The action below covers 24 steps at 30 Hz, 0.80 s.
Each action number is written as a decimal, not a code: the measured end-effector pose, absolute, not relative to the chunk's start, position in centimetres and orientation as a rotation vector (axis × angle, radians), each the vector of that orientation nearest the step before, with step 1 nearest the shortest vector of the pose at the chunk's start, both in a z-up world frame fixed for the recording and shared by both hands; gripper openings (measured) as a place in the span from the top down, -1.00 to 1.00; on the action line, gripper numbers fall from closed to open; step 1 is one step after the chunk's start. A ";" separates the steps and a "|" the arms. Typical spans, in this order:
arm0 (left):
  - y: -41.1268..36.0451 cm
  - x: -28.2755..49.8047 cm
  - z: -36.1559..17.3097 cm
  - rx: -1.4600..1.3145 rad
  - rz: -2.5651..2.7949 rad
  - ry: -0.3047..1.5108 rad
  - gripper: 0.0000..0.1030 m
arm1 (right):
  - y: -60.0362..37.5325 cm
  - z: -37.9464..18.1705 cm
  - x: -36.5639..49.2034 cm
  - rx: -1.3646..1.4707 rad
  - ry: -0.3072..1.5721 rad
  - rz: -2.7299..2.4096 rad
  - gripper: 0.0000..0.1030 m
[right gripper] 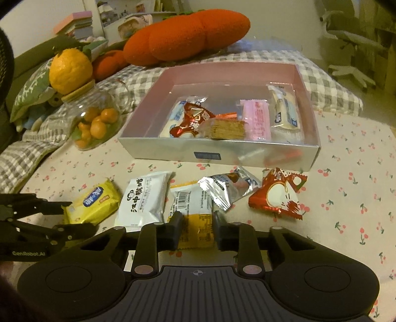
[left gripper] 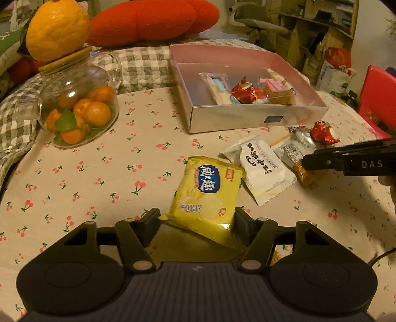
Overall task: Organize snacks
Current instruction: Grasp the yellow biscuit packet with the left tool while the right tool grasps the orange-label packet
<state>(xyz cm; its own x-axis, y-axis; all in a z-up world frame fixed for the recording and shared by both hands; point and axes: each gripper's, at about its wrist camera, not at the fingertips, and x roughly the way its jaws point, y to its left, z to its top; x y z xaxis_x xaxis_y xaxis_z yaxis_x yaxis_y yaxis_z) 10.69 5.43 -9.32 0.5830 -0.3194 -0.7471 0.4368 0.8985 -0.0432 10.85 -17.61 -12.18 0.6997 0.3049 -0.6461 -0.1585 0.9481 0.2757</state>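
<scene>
My left gripper (left gripper: 196,220) has a yellow biscuit packet (left gripper: 208,195) between its fingers, both pads touching its sides on the cherry-print cloth. In the right wrist view the left gripper (right gripper: 76,215) grips that yellow packet (right gripper: 96,203) at the left. My right gripper (right gripper: 198,220) is shut on an orange-and-white barcode packet (right gripper: 195,218); the left wrist view shows the right gripper (left gripper: 305,162) pinching this orange packet (left gripper: 307,177). A white packet (right gripper: 146,200), a silver one (right gripper: 227,188) and a red one (right gripper: 279,195) lie loose in front of the silver box (right gripper: 173,148), which holds several snacks.
A glass jar (left gripper: 81,109) of small oranges stands at the left with a large yellow citrus fruit (left gripper: 57,29) on its lid. Behind the box (left gripper: 235,116) lie a checked blanket (left gripper: 146,67) and a red plush cushion (left gripper: 148,22). A red chair (left gripper: 378,99) stands at the right.
</scene>
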 end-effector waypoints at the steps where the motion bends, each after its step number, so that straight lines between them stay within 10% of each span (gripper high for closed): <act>1: 5.4 10.8 -9.3 0.142 -0.441 0.838 -0.20 | -17.7 -12.2 11.0 0.228 0.762 0.268 0.33; 4: 5.2 10.9 -9.3 0.129 -0.435 0.835 -0.32 | -17.6 -12.1 11.3 0.263 0.762 0.265 0.06; 14: 4.8 11.6 -9.4 0.097 -0.388 0.826 -0.32 | -14.7 -12.5 11.6 0.069 0.726 0.201 0.17; 24: 4.2 11.6 -9.1 0.115 -0.344 0.832 0.07 | -14.4 -12.3 11.2 0.021 0.747 0.211 0.24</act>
